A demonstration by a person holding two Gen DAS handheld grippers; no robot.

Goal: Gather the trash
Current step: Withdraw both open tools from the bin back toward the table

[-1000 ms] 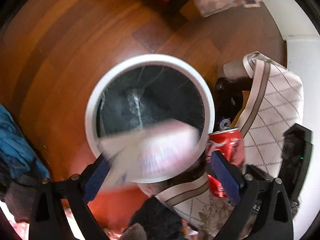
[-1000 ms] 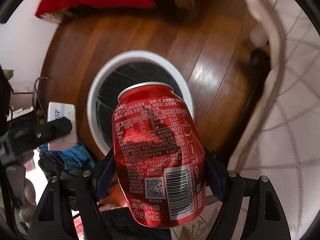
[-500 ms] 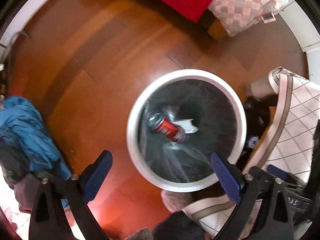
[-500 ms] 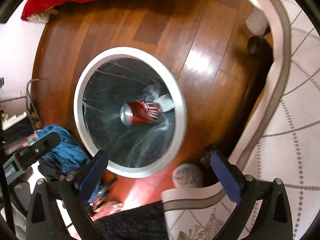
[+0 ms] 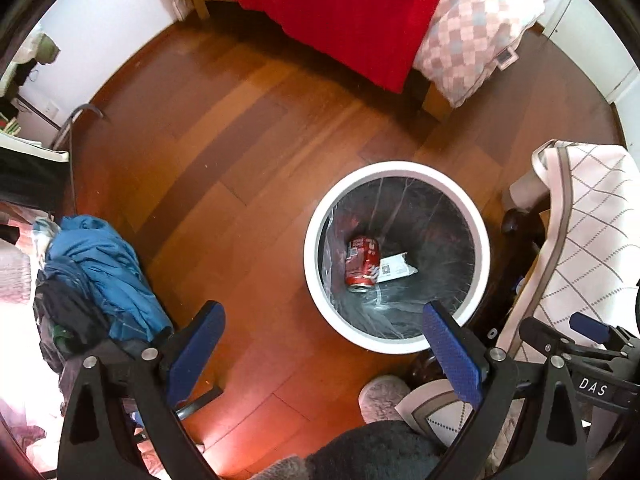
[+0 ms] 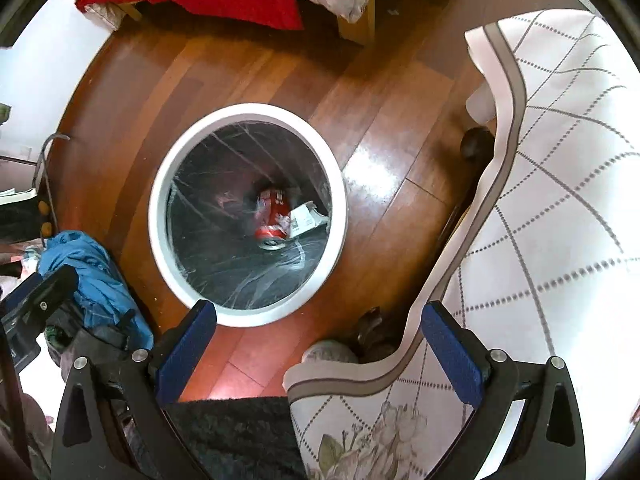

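Observation:
A round white-rimmed trash bin (image 5: 320,288) (image 6: 160,240) with a dark liner stands on the wooden floor. Inside it lie a red soda can (image 5: 362,266) (image 6: 272,216) and a white paper packet (image 5: 396,270) (image 6: 306,220) beside it. My left gripper (image 5: 324,354) hangs above the floor to the left of the bin, open and empty. My right gripper (image 6: 318,350) is high over the bin's near rim, also open with nothing between its blue pads.
A bed with a red blanket (image 5: 344,12) and a checked pillow (image 5: 472,40) stands at the far side. A pile of blue clothing (image 5: 100,272) lies left. A quilted white cover (image 6: 540,200) drapes over furniture at right. A grey slipper (image 5: 384,396) sits near the bin.
The left gripper let the paper packet fall and the right gripper opened and dropped the can; both now lie in the bin. Both grippers have risen, the left drifting away to the left.

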